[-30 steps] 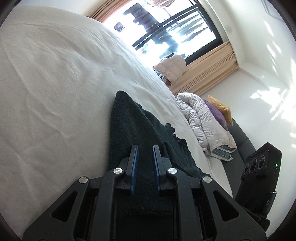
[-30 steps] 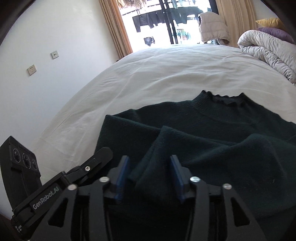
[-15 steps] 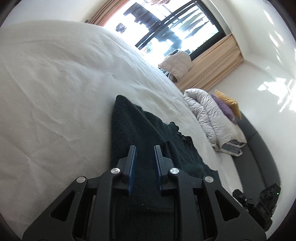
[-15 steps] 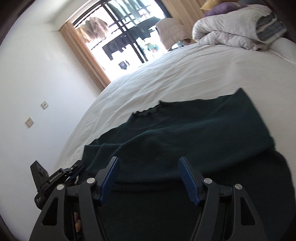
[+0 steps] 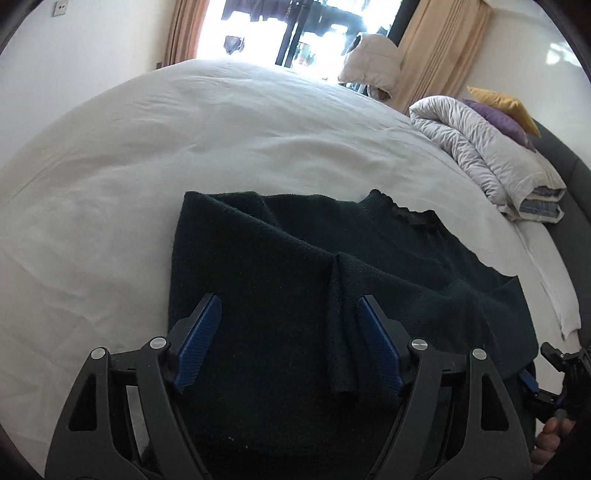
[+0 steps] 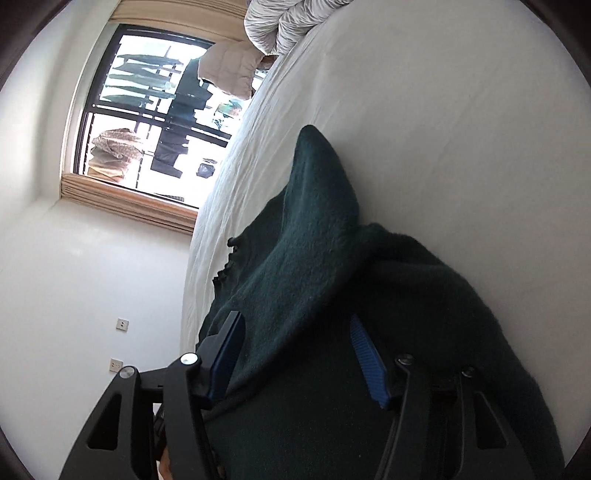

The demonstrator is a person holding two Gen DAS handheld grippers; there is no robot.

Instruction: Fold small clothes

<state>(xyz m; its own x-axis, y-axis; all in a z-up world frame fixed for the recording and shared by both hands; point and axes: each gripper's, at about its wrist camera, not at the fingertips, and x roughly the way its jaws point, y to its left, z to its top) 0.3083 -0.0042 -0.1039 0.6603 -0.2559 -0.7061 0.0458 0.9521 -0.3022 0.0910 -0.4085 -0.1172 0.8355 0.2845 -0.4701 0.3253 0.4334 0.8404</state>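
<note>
Dark green sweater [image 5: 303,295] lying on white bed sheet [image 5: 184,147], filling lower centre of left wrist view w/ frilled collar [image 5: 410,214] twd upper right; one sleeve [image 5: 343,332] folded in across body.

Left hand-held gripper [image 5: 290,321] hovering over sweater at bottom centre, jaws opening wide, blue pads [image 5: 199,343] well apart & not pressing cloth; folded sleeve lying just beside right pad, nothing gripped.

Right hand-held gripper [image 6: 295,339] in right wrist view rolled over, bed running up right side of frame. Jaws closing slightly, w/ fold of sweater [image 6: 314,258] bulging up btw blue pads [image 6: 365,354]. Left pad looking close against cloth; can't tell whether pinching it or just lying alongside.

Also showing in left wrist view: grey duvet [image 5: 480,147] rolled at upper right w/ purple pillow [image 5: 498,118] & yellow pillow [image 5: 498,103] behind, bright window [image 5: 295,29] w/ beige curtains [image 5: 436,48] at top. Part of right hand-held gripper & fingertips [image 5: 550,439] peeking in at lower right edge.
</note>
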